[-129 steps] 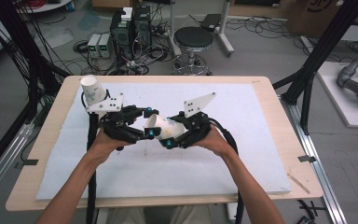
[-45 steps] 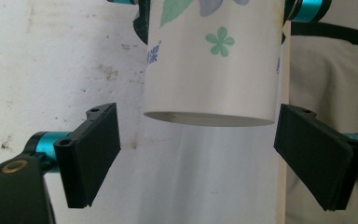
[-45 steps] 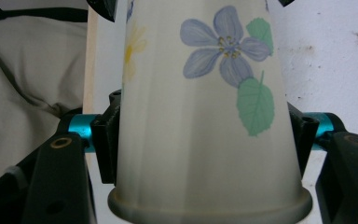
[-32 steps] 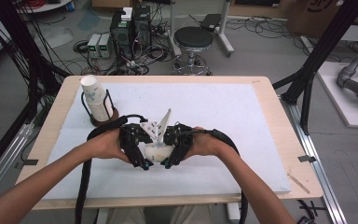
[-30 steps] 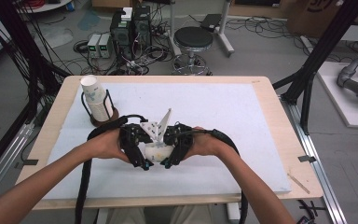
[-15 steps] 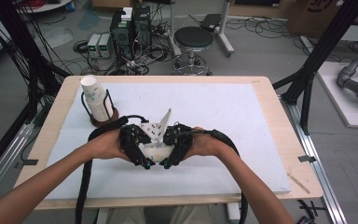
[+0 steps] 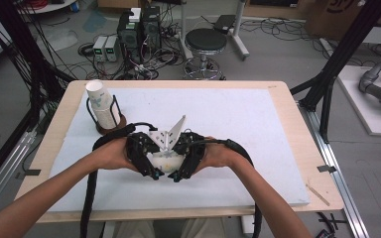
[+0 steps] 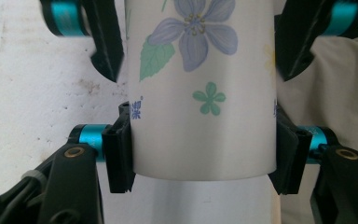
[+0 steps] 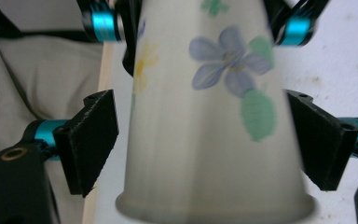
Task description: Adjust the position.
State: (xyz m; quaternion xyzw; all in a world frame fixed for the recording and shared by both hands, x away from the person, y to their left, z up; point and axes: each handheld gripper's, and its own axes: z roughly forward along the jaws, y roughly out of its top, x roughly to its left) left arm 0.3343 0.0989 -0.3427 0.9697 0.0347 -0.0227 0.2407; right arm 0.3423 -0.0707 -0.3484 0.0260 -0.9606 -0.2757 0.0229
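A: Where is the paper cup [image 7: 164,159] now?

B: Between the two grippers, low over the white mat [image 7: 258,129] at the near middle of the table. Four seconds ago they held it higher and further left, close to the cup stack [image 7: 101,105] in its holder [image 7: 110,121]; over the last second it has barely shifted.

A: And the left gripper [image 8: 200,154]?

B: Its jaws pinch the cup's narrow end, pads flat against both sides.

A: The right gripper [image 9: 205,144]?

B: Its jaws straddle the rim end. The frame is blurred there, but a gap seems to show on both sides, so spread, I think
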